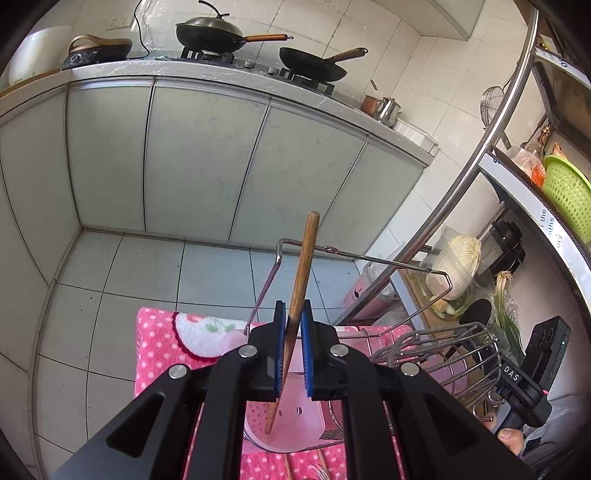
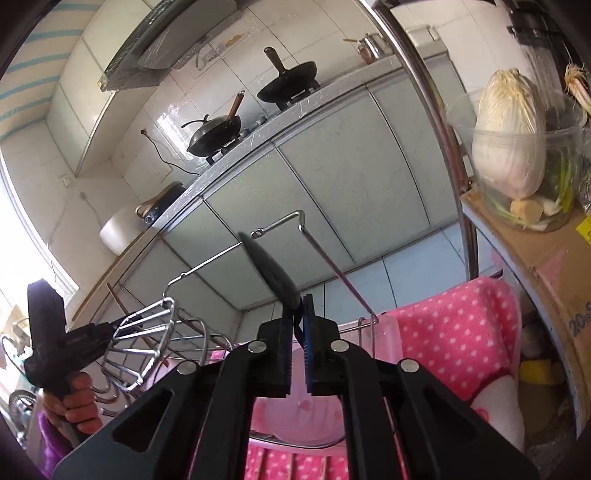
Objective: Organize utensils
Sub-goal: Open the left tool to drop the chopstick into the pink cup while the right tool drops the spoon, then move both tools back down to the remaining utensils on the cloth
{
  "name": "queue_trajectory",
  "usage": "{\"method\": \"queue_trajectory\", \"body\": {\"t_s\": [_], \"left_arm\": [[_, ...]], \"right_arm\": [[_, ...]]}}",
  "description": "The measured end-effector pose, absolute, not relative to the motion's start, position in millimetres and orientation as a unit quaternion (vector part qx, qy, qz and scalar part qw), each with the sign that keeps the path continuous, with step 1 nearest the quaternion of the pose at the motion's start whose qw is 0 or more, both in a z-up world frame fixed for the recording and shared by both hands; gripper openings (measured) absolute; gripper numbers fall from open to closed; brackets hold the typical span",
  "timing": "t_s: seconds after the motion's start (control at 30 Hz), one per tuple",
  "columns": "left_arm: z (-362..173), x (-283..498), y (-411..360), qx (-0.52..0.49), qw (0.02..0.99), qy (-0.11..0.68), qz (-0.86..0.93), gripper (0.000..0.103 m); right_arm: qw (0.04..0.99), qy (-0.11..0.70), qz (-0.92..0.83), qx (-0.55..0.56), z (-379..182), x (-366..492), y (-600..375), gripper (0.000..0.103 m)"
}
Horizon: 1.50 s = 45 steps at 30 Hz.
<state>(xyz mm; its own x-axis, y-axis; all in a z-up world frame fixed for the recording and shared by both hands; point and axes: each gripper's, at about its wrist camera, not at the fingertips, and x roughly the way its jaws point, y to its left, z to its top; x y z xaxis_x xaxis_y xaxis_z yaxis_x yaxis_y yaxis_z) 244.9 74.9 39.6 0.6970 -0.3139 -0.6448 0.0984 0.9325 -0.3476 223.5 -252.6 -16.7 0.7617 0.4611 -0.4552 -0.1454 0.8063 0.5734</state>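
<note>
Holding a chopstick point(image 1: 300, 295) in my left gripper point(image 1: 293, 321) and a black utensil point(image 2: 271, 273) in my right gripper point(image 2: 297, 325), both clamped; neither sits in the rack point(image 1: 436, 343) yet.

In your left gripper point(image 1: 293, 314) a wooden utensil point(image 1: 300, 291) stands nearly upright between the pads, its lower end inside the plastic tub point(image 1: 295, 432) below. That tub lies on the dotted towel point(image 1: 159, 332), within the wire rack point(image 1: 354, 254). Your right gripper point(image 2: 297, 314) sits over the same tub point(image 2: 295, 413), a dark spatula point(image 2: 269, 266) rising from its jaws. Behind both, woks point(image 1: 210, 33) sit on the counter's stove
</note>
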Motion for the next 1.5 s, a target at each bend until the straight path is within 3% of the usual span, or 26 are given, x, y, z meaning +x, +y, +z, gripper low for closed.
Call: {"method": "queue_trajectory", "body": {"t_s": [0.27, 0.53, 0.63, 0.7, 0.8, 1.23, 1.5], "left_arm": [[41, 246, 70, -0.148, 0.904, 0.381, -0.121, 0.008], [34, 250, 67, -0.152, 0.896, 0.399, -0.122, 0.010], [33, 247, 69, -0.161, 0.894, 0.401, -0.116, 0.012], [38, 243, 72, -0.159, 0.899, 0.392, -0.112, 0.016], [48, 235, 77, -0.153, 0.908, 0.376, -0.106, 0.021], [69, 165, 85, -0.132, 0.932, 0.324, -0.096, 0.028], [53, 117, 69, -0.129, 0.927, 0.330, -0.123, 0.028]], "right_arm": [[0.867, 0.329, 0.184, 0.327, -22, 228, -261, 0.005], [0.861, 0.360, 0.165, 0.319, -23, 235, -261, 0.006], [0.861, 0.375, 0.155, 0.305, -23, 235, -258, 0.015], [0.865, 0.372, 0.157, 0.296, -19, 232, -258, 0.030], [0.878, 0.361, 0.157, 0.272, -10, 225, -258, 0.040], [0.929, 0.303, 0.130, 0.166, 18, 153, -252, 0.040], [0.953, 0.262, 0.123, 0.092, 10, 84, -232, 0.040]]}}
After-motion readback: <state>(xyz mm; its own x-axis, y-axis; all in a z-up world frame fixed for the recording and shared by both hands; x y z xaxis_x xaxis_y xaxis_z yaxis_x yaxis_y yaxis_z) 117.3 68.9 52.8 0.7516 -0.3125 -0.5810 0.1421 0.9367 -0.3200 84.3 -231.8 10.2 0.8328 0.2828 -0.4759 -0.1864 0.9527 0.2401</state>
